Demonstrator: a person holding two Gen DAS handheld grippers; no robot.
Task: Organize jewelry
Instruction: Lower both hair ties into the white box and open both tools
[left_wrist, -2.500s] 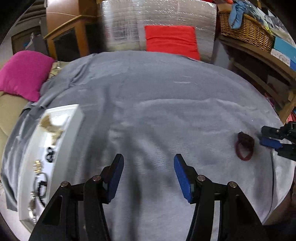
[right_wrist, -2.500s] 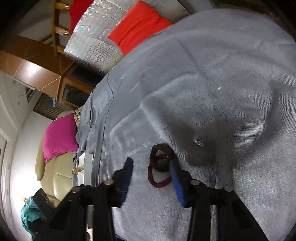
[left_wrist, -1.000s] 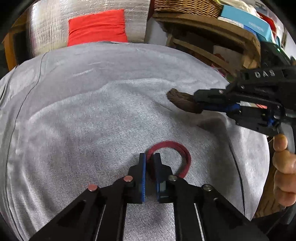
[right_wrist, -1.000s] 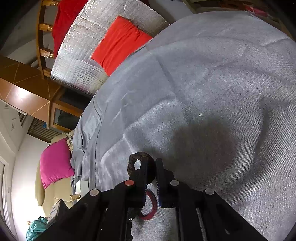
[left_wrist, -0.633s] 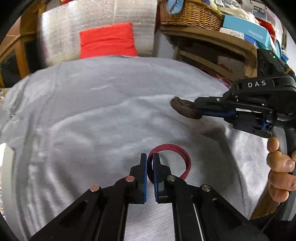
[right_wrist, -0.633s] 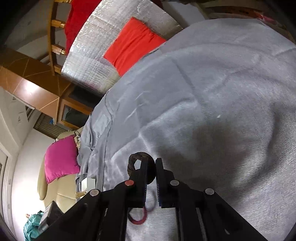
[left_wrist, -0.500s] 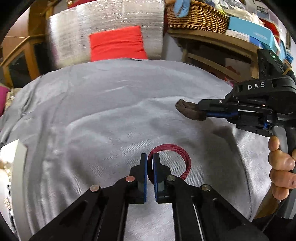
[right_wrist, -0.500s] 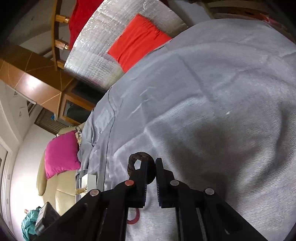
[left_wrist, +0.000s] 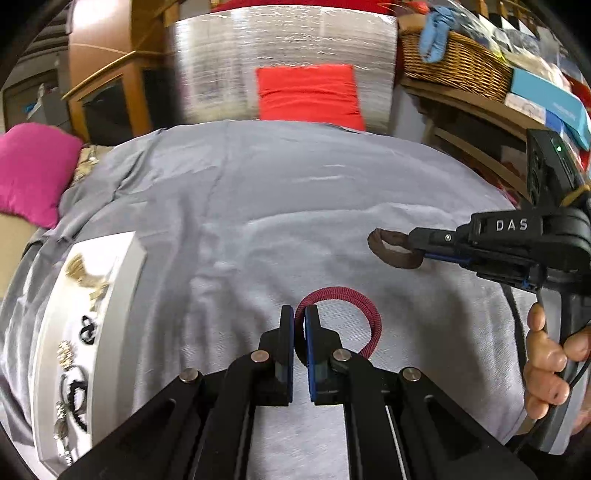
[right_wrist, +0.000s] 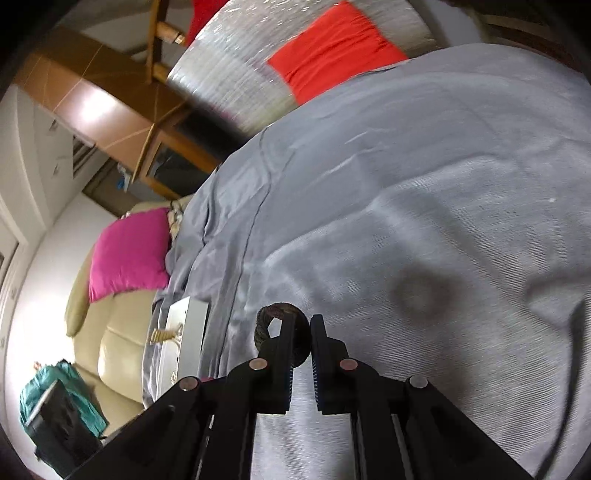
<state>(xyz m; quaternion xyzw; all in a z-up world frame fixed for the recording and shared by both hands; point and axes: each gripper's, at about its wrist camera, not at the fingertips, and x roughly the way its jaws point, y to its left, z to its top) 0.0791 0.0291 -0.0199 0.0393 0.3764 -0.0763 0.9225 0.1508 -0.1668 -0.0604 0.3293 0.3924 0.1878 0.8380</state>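
Observation:
My left gripper (left_wrist: 299, 316) is shut on a maroon braided hair band (left_wrist: 365, 305), which hangs in a loop above the grey cloth (left_wrist: 258, 206). To its right, my right gripper (left_wrist: 421, 248) is shut on a dark brown band (left_wrist: 391, 254), held clear of the cloth. In the right wrist view that gripper (right_wrist: 303, 328) pinches the brown band (right_wrist: 269, 317) between its pads. A white tray (left_wrist: 122, 280) with several jewelry pieces lies at the left of the cloth; its edge (right_wrist: 192, 332) also shows in the right wrist view.
A pink cushion (left_wrist: 29, 170) and a beige sofa (right_wrist: 110, 332) lie left of the tray. A red cushion (left_wrist: 308, 94) and silver padding stand behind the cloth. A wicker basket (left_wrist: 454, 66) and shelves stand at the right. A hand (left_wrist: 546, 362) grips the right handle.
Both grippers have lifted their bands off the cloth and carried them leftward; the white tray has come into the left wrist view. Both stay shut.

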